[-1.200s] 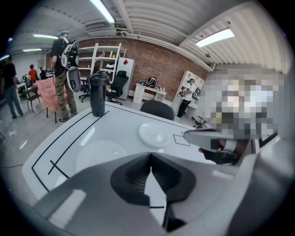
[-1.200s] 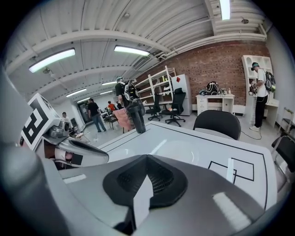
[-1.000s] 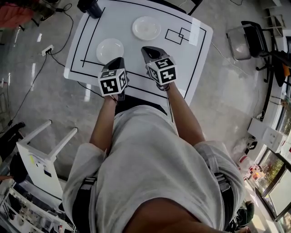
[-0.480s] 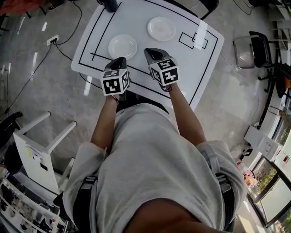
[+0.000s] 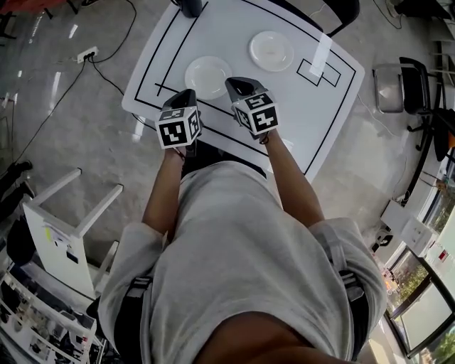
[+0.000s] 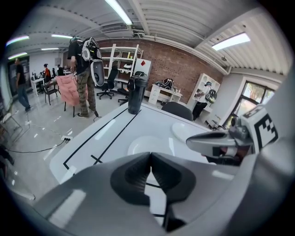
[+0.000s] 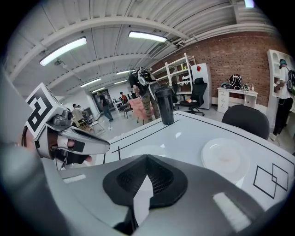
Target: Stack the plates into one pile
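Two white plates lie apart on the white table [image 5: 323, 106]. The near plate [image 5: 208, 76] [image 6: 150, 145] is just ahead of both grippers, and the far plate [image 5: 271, 50] [image 7: 224, 156] sits further back and to the right. My left gripper [image 5: 188, 94] [image 6: 150, 155] is shut and empty, over the table's near edge just left of the near plate. My right gripper [image 5: 238, 84] [image 7: 146, 158] is also shut and empty, at that plate's right rim. Neither gripper touches a plate.
A black tumbler [image 5: 190, 6] [image 6: 137, 94] stands at the table's far left corner. Black tape lines and a taped rectangle [image 5: 327, 71] mark the tabletop. A dark chair [image 7: 244, 120] stands behind the table, another chair [image 5: 398, 85] to its right, and a white frame [image 5: 64, 227] on the floor to the left.
Both grippers have moved forward together toward the table and a little lower, and the near plate now lies right at their tips. The plates have not moved.
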